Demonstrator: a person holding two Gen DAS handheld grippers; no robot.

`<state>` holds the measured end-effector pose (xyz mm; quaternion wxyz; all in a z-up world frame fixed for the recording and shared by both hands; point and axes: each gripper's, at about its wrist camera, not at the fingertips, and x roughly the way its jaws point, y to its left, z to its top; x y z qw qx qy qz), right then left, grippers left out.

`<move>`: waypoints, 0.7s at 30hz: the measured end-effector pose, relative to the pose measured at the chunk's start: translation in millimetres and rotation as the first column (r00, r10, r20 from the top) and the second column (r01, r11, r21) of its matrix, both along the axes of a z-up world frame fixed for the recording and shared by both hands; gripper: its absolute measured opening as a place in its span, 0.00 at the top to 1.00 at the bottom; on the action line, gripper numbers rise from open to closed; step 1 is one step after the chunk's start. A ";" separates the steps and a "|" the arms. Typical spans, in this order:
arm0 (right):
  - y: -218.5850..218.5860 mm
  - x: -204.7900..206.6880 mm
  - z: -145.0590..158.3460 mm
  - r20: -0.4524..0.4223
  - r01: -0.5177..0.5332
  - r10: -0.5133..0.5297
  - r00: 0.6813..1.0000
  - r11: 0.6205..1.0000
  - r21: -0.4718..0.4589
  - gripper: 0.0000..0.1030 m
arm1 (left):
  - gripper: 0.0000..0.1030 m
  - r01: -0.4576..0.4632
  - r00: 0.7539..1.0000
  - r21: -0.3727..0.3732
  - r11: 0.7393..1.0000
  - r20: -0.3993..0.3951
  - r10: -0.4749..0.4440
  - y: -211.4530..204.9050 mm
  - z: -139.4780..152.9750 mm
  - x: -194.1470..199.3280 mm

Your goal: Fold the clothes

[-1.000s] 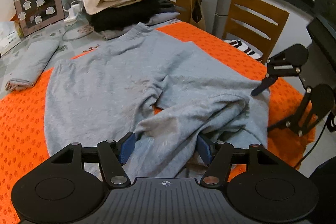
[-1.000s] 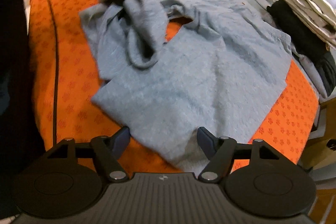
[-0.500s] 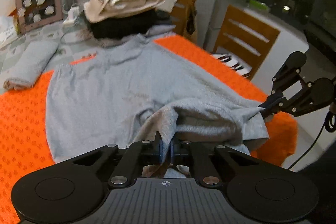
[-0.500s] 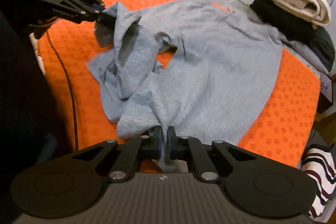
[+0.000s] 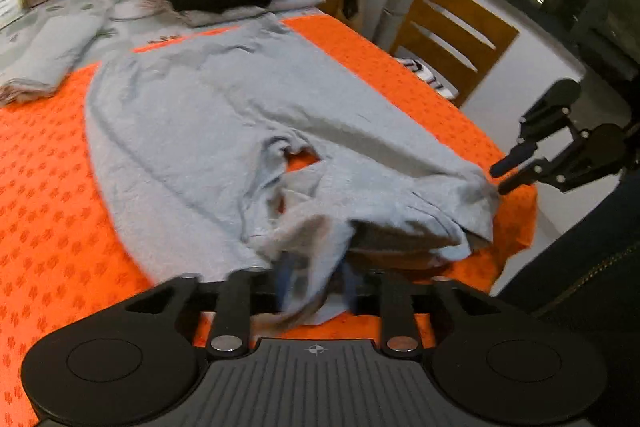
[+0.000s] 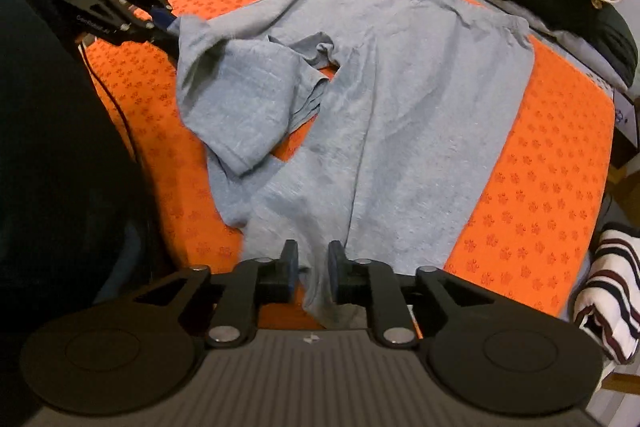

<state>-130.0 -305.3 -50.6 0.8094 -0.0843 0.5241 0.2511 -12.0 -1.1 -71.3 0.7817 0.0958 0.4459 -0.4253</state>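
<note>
A: In the left wrist view, what had changed for us?

B: A moment before, our left gripper was pinched tight on the near edge of the grey pants. Then its jaws were opening again. A flap of the grey cloth still hung between them, but the picture was too blurry for us to tell if the pads pressed on it. Off to the right we saw our right gripper at the tip of the other pant leg.

A: And in the right wrist view?

B: The same thing happened there. Our right gripper had been squeezed shut, and then its jaws were opening too. A thin fold of cloth stood between the pads, with small gaps on both sides. Our left gripper sat far off at the other bunched-up corner.

A: So what did that mean for folding?

B: We think we were letting go, so that pull was done.

A: How did the pants look?

B: They lay on the orange cloth on the table. The top part was spread flat. The near leg ends were crumpled and lumpy, with one leg flopped over. No neat fold yet.
</note>
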 end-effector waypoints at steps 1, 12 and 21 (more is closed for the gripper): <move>-1.0 0.4 2.8 0.008 0.008 -0.008 1.000 1.000 0.005 0.70 | 0.52 -0.013 1.000 -0.009 1.000 0.004 0.013 4.6 1.1 0.2; 35.7 19.2 6.4 0.099 -0.076 0.063 0.993 0.988 0.136 0.45 | 0.50 -0.259 0.966 -0.019 0.966 0.015 0.259 37.4 6.8 -22.0; 103.3 15.9 -31.7 0.172 -0.139 0.125 0.977 0.988 0.068 0.64 | 0.45 -0.427 0.904 -0.070 0.902 -0.005 0.428 64.8 11.1 -53.4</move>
